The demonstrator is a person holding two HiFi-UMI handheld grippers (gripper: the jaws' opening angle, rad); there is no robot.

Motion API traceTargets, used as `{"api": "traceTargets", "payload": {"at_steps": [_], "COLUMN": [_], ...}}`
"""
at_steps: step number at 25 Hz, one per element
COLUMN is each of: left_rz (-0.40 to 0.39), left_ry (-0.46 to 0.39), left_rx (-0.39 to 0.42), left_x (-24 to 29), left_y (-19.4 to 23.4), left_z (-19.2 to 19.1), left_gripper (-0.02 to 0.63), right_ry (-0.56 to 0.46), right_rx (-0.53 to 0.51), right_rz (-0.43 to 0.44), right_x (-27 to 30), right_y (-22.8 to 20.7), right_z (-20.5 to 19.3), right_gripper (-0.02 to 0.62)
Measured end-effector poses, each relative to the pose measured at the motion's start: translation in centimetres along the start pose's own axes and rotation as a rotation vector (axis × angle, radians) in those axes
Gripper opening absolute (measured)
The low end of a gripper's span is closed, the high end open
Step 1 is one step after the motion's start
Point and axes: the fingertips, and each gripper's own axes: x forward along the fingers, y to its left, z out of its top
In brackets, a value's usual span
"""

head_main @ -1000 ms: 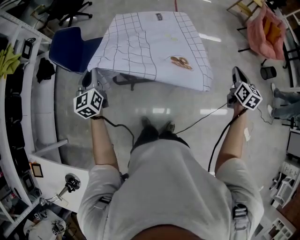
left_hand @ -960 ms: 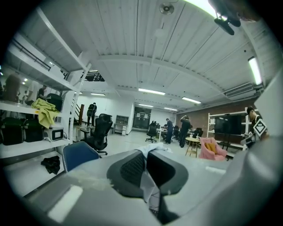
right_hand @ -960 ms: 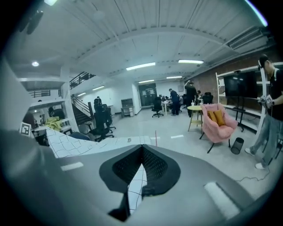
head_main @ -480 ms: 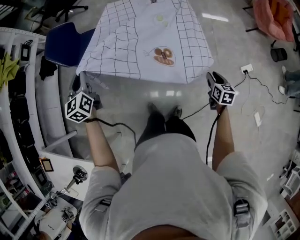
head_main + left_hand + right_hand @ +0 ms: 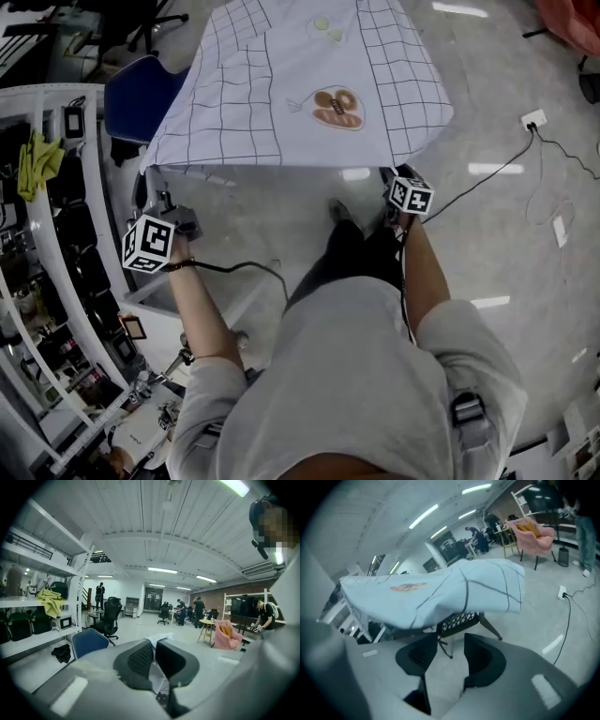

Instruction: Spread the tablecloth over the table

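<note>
Right hand-held gripper [image 5: 451, 649]: jaws have just been opening, now wide and empty, under the worktop's near edge. Left hand-held gripper [image 5: 154, 649] pinches the checked tablecloth [image 5: 300, 89], which drapes the hidden worktop. Likely step: settling; next, free that corner.

White grid tablecloth [image 5: 272, 94], spread out, edges hanging

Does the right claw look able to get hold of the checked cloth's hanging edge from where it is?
Probably yes. The right claw, its jaws just opened wide with nothing between them, faces the tablecloth where its edge hangs close ahead, and nothing stands in the way.
</note>
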Motion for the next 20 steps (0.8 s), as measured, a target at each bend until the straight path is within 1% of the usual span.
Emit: {"api": "traceTargets", "payload": {"at_steps": [2, 4, 5, 6, 8, 10, 12, 14, 17, 18, 20], "left_rz": [0.0, -0.001, -0.003, -0.006, -0.023, -0.039, -0.037, -0.014, 0.043, 0.062, 0.09], "left_ry": [-0.002, -0.008, -0.012, -0.014, -0.014, -0.006, 0.006, 0.017, 0.014, 0.01, 0.003], "left_rx": [0.01, 0.014, 0.011, 0.004, -0.016, -0.022, -0.017, -0.032, -0.069, -0.079, -0.091], "left_x": [0.1, 0.4, 0.6, 0.8, 1.7, 2.9, 3.9, 5.1, 6.7, 7.0, 7.1], "left_y": [-0.3, -0.3, -0.1, 0.1, 0.5, 0.5, 0.1, 0.0, 0.2, 0.1, -0.1], "left_z": [0.0, -0.2, -0.4, -0.5, -0.6, -0.6, -1.0, -1.3, -1.2, -1.2, -1.4], "left_gripper": [0.026, 0.026, 0.026, 0.026, 0.026, 0.026, 0.026, 0.026, 0.026, 0.026, 0.026], "right_ry": [-0.161, -0.312, -0.367, -0.405, -0.444, -0.446, -0.411, -0.328, -0.218, -0.199, -0.19], "right_rx": [0.048, 0.031, 0.004, -0.028, -0.085, -0.119, -0.156, -0.228, -0.373, -0.393, -0.399], "right_rz": [-0.027, -0.039, -0.043, -0.054, -0.09, -0.12, -0.131, -0.124, -0.091, -0.067, 0.003], "right_x": [0.0, -1.7, -2.9, -4.0, -5.1, -5.0, -4.7, -4.6, -5.1, -5.5, -7.0], "right_y": [-1.2, -1.3, -1.0, -0.8, -0.7, -0.9, -0.9, -0.8, -0.5, -0.4, -0.1], "right_z": [5.1, 11.5, 14.4, 16.8, 20.8, 24.2, 27.0, 28.8, 31.0, 31.6, 32.6], "right_gripper": [0.195, 0.196, 0.191, 0.168, 0.127, 0.089, 0.017, 0.011, 0.009, 0.009, 0.009]}}
